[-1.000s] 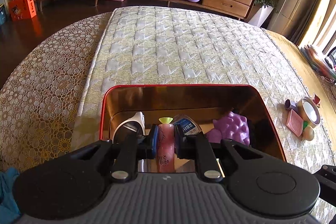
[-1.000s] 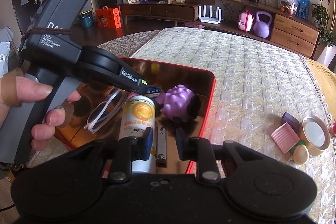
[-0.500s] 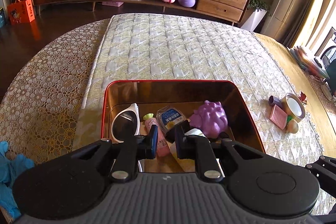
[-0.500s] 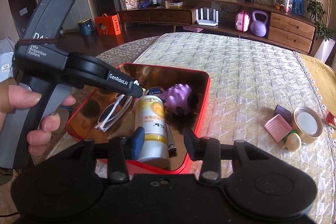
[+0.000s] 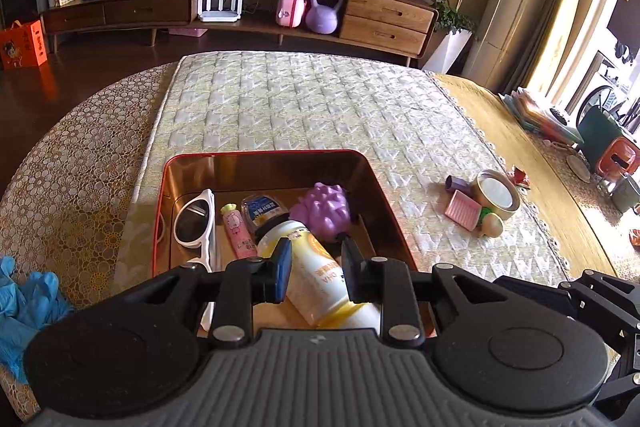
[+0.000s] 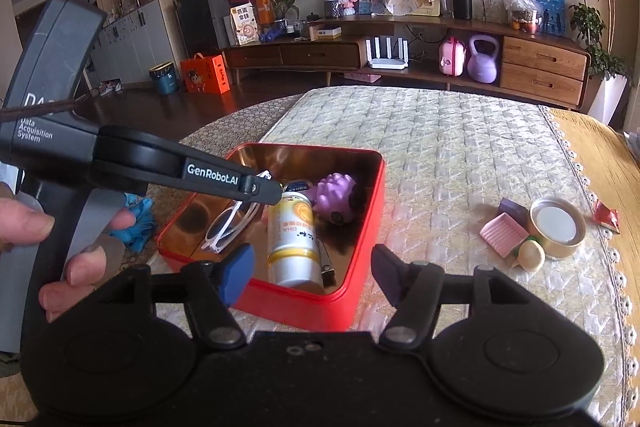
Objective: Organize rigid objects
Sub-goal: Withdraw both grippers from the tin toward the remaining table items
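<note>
**Holding stock: red tin on quilted table cover**

Lying inside the red tin [image 6: 362,187]: white sunglasses [image 5: 196,223] at the left wall; a pink tube [image 5: 239,233] beside them; a blue-labelled packet [image 5: 262,207]; a purple spiky toy [image 5: 325,207] toward the right wall; a yellow-and-white bottle [image 6: 291,241] on its side, with a metal nail clipper [image 6: 326,265] against it.

Loose on the cover, well right of the tin: pink ridged tray [image 6: 504,233], gold tape roll [image 6: 558,227], cream shell-like piece [image 6: 531,255].

Left gripper [image 5: 316,265]: jaws opening, nothing pinched, poised over the bottle. Right gripper [image 6: 312,273]: jaws opening, spread wide, empty, at the tin's near edge.
</note>
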Tool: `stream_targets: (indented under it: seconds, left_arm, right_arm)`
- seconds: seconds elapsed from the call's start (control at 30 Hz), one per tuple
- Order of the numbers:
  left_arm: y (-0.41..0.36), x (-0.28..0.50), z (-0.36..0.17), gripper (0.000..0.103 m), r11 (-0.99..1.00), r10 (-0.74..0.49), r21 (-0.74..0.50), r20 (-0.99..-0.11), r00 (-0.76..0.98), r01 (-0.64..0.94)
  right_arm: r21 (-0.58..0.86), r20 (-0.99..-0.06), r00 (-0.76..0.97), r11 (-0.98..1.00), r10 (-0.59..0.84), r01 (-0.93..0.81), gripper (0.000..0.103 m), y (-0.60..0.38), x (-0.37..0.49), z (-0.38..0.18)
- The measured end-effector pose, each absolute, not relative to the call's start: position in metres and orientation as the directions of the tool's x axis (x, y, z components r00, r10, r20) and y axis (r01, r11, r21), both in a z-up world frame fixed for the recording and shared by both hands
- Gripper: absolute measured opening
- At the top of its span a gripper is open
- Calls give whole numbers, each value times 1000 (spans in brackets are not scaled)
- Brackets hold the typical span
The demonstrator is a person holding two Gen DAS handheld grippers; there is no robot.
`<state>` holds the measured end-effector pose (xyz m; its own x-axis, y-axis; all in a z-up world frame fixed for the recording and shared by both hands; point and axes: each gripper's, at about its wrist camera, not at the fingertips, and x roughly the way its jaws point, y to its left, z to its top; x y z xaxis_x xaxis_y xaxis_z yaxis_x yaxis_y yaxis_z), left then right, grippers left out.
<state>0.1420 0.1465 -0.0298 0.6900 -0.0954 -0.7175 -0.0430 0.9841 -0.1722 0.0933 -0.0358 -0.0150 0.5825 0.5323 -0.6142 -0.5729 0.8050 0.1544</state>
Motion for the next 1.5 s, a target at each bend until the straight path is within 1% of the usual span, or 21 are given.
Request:
stream_targets:
  seconds: [0.03,0.1,0.2,0.33,0.37,0.4,0.47,0.5,0.67,0.8,0.93,1.07,1.17,1.33,1.5]
  left_arm:
    - [144,140,-29,26,984,-99,-173,-716,691,-38]
    - [136,136,-28,26,984,-109,-176,-714,692,-26]
    - [124,130,-26,26,984,-125,-177,-709,694,-4]
    - [105,124,-24,26,986,-137,-165,-701,700,27]
    - [100,123,-24,28,985,-144,-167,-700,700,36]
    - [96,122,-24,33,984,-152,-171,-698,700,43]
    - [89,120,-25,66,982,-166,-183,-690,704,52]
    - [86,119,-25,70,981,-168,-185,-683,710,54]
    - [68,121,-30,71,978,-190,-199,-689,699,69]
    - [52,124,-35,74,977,-196,-195,-691,696,81]
    - [35,127,-37,78,974,-210,-207,-668,713,93]
    - [12,129,-40,80,975,-216,-176,-639,738,132]
    - [-3,133,-44,82,977,-214,-160,-640,738,145]
    - [-20,146,-50,82,976,-216,-147,-635,742,158]
    - [-30,164,-61,82,965,-260,-199,-646,717,170]
  right_arm:
    - [154,-610,588,807,531,-570,70,-40,91,-14]
    - [159,-602,596,811,531,-563,77,-49,88,-13]
    - [162,-597,609,823,521,-545,82,-62,84,-13]
    - [171,-598,621,837,507,-519,85,-85,79,-16]
    - [172,-598,624,840,504,-514,86,-91,79,-16]
    - [172,-597,629,845,498,-506,87,-97,78,-17]
    - [176,-595,638,854,489,-490,89,-110,77,-17]
    - [179,-594,641,857,485,-482,90,-116,76,-17]
    - [172,-587,664,873,462,-456,93,-146,76,-17]
    - [150,-579,693,892,429,-427,102,-171,80,-14]
    - [129,-580,721,916,380,-380,103,-197,93,-12]
    - [131,-591,728,932,347,-338,103,-222,115,-13]
    - [122,-597,733,939,328,-321,103,-234,132,-13]
    - [91,-615,713,929,335,-358,103,-250,163,-18]
    - [36,-646,688,913,331,-405,102,-257,197,-30]
